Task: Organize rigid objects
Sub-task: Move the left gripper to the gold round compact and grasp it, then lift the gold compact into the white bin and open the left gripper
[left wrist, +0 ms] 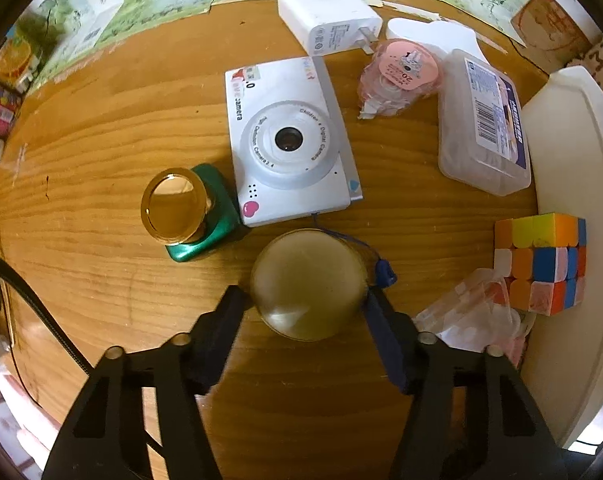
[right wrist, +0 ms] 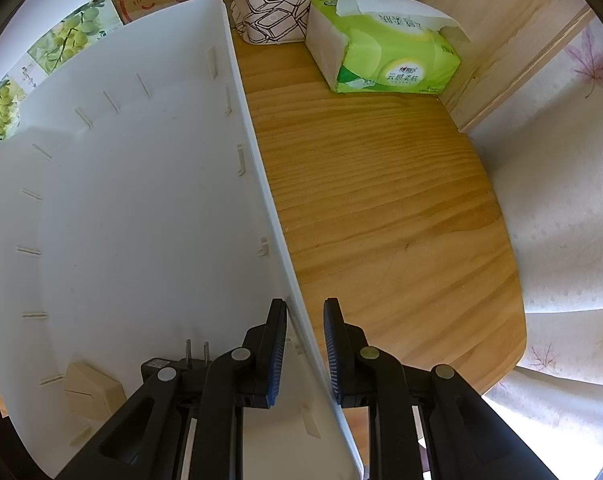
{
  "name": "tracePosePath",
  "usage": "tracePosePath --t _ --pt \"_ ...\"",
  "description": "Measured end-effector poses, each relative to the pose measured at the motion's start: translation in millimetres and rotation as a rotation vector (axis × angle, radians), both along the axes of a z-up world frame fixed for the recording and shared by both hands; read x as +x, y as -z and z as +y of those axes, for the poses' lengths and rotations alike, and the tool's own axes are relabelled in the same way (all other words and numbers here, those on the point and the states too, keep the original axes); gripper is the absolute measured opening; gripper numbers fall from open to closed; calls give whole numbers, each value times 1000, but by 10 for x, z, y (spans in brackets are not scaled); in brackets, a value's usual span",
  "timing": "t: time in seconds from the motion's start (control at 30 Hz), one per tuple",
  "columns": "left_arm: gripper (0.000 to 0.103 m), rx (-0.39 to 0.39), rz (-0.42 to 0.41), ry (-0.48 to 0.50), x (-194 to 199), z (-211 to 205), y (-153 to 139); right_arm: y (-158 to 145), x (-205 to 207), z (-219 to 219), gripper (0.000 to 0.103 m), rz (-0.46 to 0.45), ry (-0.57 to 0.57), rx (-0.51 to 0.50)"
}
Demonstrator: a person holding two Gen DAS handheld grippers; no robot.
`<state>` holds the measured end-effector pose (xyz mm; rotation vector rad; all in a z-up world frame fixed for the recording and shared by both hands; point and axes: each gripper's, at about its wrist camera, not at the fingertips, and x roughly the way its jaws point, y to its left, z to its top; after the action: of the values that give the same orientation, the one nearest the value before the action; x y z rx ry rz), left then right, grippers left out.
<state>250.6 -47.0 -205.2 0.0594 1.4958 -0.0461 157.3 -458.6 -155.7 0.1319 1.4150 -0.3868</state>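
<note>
A round olive-gold domed object (left wrist: pixel 307 280) lies on the wooden table (left wrist: pixel 101 140) just below a white children's camera (left wrist: pixel 289 140). My left gripper (left wrist: pixel 304 296) points down at the domed object, and its two pads touch the object's left and right sides. A white plastic bin (right wrist: pixel 141 200) fills the left of the right wrist view. My right gripper (right wrist: pixel 303 308) straddles the bin's right wall, shut on it, one finger inside and one outside. In the bin's near corner lie a black plug adapter (right wrist: pixel 161 364) and a beige box (right wrist: pixel 93 396).
Around the camera lie a green box with a gold mirror (left wrist: pixel 173 204), a white charger (left wrist: pixel 329 20), a pink packet (left wrist: pixel 401 76), a clear plastic case (left wrist: pixel 481 120), a colour cube (left wrist: pixel 541 260) and a crumpled bag (left wrist: pixel 473 316). A green tissue pack (right wrist: pixel 381 48) sits beyond the bin.
</note>
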Motion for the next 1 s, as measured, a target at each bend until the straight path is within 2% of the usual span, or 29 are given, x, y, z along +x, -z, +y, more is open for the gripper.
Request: tracePosePath --t 0.43,0.77,1.0 --pt "59 16 9 -28 -62 8 -39 -12 -30 28 19 -10 -19 -6" --pt "59 19 29 -120 -390 246 -25 -9 -27 53 18 -9 -81 2" --pt "59 26 -44 -172 -700 309 -191 2 -50 51 18 -17 -132 16"
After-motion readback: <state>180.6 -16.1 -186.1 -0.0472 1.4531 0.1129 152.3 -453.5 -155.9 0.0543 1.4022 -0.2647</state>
